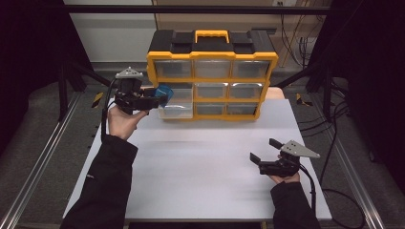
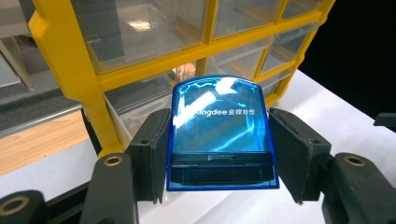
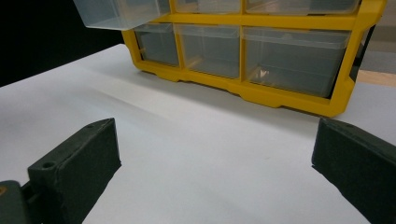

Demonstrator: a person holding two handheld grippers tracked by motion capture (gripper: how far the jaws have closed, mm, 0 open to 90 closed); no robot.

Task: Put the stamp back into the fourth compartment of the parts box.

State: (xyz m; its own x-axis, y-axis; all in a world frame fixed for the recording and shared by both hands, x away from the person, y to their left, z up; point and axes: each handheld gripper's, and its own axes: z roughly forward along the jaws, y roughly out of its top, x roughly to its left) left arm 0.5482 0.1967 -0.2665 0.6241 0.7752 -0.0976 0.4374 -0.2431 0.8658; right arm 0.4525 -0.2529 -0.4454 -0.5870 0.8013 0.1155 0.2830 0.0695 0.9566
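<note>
A yellow and black drawer cabinet (image 1: 211,64) with clear drawers stands at the back of the white table (image 1: 200,167). Its middle-left drawer (image 1: 175,110) is pulled out. My left gripper (image 1: 160,98) is shut on a translucent blue box (image 2: 219,130) printed "Kingdee", held just above that open drawer at the cabinet's left side (image 2: 70,60). The blue box (image 1: 165,90) pokes past the jaws. My right gripper (image 1: 265,150) stands open above the table at the front right, nothing between its fingers (image 3: 74,168); the cabinet (image 3: 261,88) lies ahead of it.
A pulled-out clear drawer (image 3: 116,11) overhangs the table in the right gripper view. Metal frame rails (image 1: 43,157) run along both sides of the table, and cables (image 1: 329,143) trail on the floor at right. The table's edges drop to grey floor.
</note>
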